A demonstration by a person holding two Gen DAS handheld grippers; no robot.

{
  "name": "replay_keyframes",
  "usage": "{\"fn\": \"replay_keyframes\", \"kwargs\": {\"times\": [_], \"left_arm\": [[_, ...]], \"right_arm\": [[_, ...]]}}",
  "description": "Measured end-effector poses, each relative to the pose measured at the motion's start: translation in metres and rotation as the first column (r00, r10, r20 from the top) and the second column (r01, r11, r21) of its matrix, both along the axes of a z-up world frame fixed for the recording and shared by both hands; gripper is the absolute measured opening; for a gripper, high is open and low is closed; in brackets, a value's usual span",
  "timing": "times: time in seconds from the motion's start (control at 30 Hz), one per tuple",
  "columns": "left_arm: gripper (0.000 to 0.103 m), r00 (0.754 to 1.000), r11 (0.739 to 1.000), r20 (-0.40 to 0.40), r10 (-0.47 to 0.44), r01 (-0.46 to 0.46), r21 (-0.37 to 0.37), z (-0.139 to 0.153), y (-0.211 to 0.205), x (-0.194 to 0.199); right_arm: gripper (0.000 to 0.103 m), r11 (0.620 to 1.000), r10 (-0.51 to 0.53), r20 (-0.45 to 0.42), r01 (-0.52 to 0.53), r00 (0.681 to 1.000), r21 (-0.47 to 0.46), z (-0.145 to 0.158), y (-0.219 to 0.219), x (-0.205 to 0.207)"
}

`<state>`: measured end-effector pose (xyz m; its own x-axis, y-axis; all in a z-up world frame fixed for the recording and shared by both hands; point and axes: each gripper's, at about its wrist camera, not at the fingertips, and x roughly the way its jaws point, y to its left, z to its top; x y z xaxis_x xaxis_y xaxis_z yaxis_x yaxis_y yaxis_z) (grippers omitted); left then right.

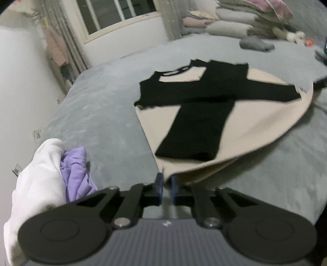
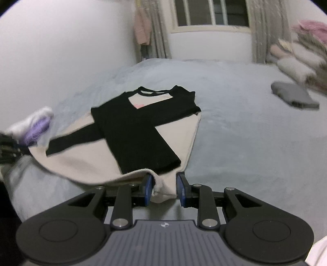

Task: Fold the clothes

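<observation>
It's a bedroom with a barred window (image 2: 212, 14) and curtains at the back, and pretty much everything sits on a big bed (image 2: 235, 126) covered in a grey fleecy blanket. Pillows and folded bedding (image 1: 231, 22) are stacked at the head end, with a small grey folded item (image 2: 294, 96) lying on its own near them.

The thing being folded is a beige shirt with black sleeves (image 1: 204, 114), spread flat in the middle of the bed, collar toward the window. Both black sleeves are folded in across the chest so they cross over each other.

The left hand-held gripper (image 1: 167, 184) is angled down toward the mattress and its blue pads are pinched nearly together on the left bottom corner of the hem, so it's clamped on the shirt. The right hand-held gripper (image 2: 164, 187) tilts down the same way at the other bottom corner; its jaws stand a bit apart with a bunched fold of beige hem between them, and the fabric looks pressed against both pads, so it's gripping too. Between the two, the bottom edge is lifted a little off the blanket and curls up.

Off to the left side there's a crumpled white garment (image 1: 40, 169) with a purple garment (image 1: 77, 174) touching it.
</observation>
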<state>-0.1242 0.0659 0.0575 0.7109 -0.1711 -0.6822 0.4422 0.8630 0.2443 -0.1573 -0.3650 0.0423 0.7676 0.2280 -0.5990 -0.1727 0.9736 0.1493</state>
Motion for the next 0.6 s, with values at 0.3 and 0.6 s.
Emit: {"fn": "replay_keyframes", "kwargs": {"times": [0.3,0.6], "left_arm": [[0.005,0.986,0.965,-0.115,0.122,-0.145,-0.221,0.015,0.029,0.041],[0.005,0.977,0.957,-0.151,0.150,-0.182,-0.227,0.008,0.028,0.063]], "right_arm": [[0.020,0.998,-0.053,-0.066,0.054,0.996,0.021,0.004,-0.006,0.024],[0.020,0.994,-0.059,-0.079,0.052,0.995,-0.092,0.005,0.001,0.051]]}}
